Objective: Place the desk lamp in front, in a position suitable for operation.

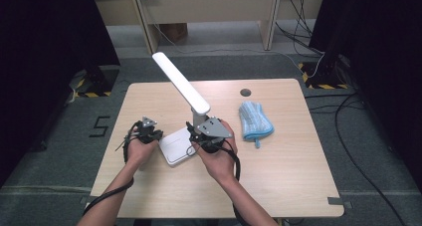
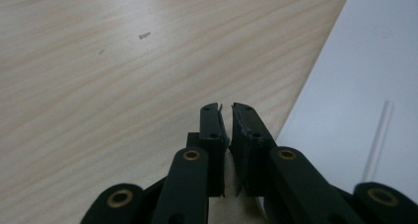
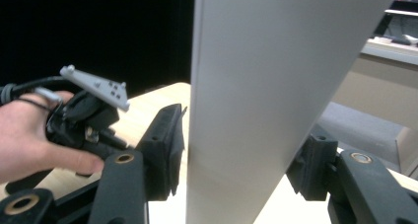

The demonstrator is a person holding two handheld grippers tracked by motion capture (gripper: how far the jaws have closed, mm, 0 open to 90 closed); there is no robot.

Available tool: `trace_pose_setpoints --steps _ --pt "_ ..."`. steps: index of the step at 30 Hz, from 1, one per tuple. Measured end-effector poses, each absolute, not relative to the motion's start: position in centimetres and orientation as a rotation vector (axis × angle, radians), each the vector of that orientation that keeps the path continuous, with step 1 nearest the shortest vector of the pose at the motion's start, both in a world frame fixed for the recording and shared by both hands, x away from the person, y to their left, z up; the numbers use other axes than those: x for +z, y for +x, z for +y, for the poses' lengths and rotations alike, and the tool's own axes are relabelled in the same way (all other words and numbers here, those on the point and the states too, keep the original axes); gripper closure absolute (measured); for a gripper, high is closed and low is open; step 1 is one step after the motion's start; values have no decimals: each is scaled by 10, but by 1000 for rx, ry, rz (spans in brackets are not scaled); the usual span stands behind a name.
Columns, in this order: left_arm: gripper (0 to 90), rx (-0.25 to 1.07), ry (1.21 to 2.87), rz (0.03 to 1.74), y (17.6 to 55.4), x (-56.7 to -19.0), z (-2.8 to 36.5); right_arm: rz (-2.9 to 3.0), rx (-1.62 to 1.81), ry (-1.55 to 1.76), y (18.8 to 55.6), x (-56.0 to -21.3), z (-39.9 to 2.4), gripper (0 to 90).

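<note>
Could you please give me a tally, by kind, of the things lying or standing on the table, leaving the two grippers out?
Desk lamp, white, standing near the table's middle: 1
Cloth, blue and white, folded, to the lamp's right in the high view: 1
Total: 2

The lamp base [image 2: 355, 100] runs off frame, perhaps partly hidden.

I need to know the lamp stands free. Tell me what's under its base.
The lamp base lies flat on the table, bare wood around its edges. The left gripper, nearly shut and empty, sits beside it. The wood beneath the base is covered, so anything there is hidden.
</note>
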State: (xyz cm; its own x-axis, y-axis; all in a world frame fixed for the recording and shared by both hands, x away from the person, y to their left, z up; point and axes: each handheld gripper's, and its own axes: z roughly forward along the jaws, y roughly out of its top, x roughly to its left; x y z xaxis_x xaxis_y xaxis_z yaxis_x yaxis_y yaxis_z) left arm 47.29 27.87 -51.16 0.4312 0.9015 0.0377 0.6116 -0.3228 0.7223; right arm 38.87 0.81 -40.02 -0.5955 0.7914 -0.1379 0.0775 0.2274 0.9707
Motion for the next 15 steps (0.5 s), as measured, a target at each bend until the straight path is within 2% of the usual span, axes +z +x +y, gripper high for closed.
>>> trace_pose_setpoints --steps 3,15 --pt "864 579 2046 1266 472 -513 279 1862 1412 798 388 -400 7 508" --pt "890 566 2052 1251 470 -513 277 1878 1446 833 392 -398 6 523"
